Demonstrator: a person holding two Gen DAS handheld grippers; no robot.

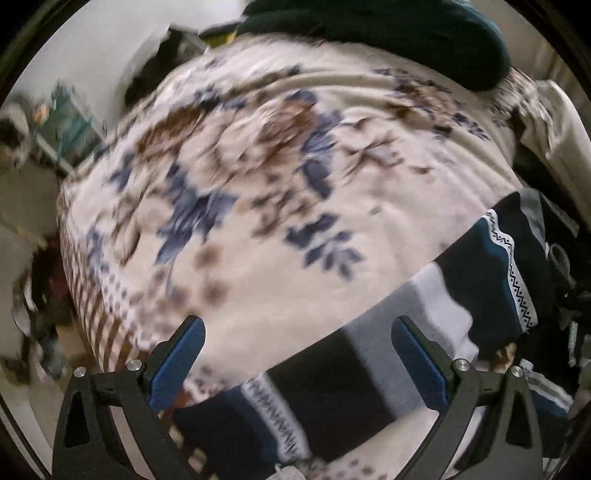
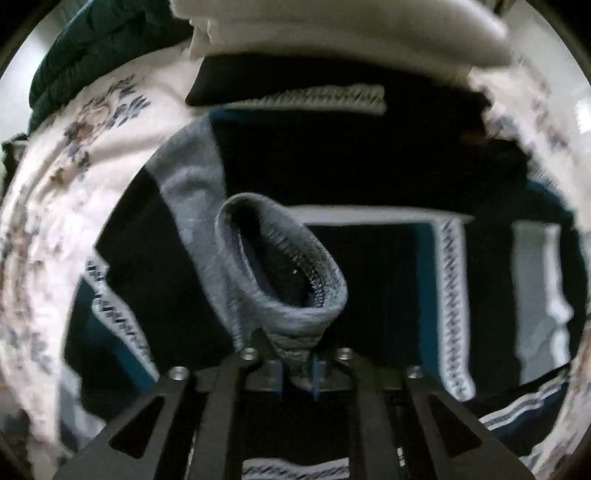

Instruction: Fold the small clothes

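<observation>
1. While the right gripper [image 2: 297, 373] is hanging over the bed, its fingers are sitting close together with a bunched bit of the grey cuff [image 2: 284, 273] between them. Whether the pads are actually still pinching it or just loosely flanking it, I honestly can't tell; the cloth is wedged right there either way.
2. That cuff is belonging to the striped sweater [image 2: 369, 258], a dark knit thing with teal, grey and white bands plus a zigzag trim. It's lying spread across the floral bedspread [image 2: 55, 206], sleeve flopped over the body, so it's looking partly folded at best.
3. Over on the other side, the left gripper [image 1: 295, 354] is hovering with its blue-padded fingers [image 1: 177, 358] standing wide apart and nothing between them. It's pointing steeply down at the bedspread, with a striped edge of the sweater [image 1: 332, 369] running underneath.
4. Up at the head of the bed, a dark green blanket [image 1: 388, 33] is sitting bunched, and a white folded pile [image 2: 351, 33] is resting just beyond the sweater.
5. My read on progress: early-to-middle. One sleeve seems brought in, but the body is still lying open and wrinkly, so the main folds and the final tidy stack are all still waiting.
</observation>
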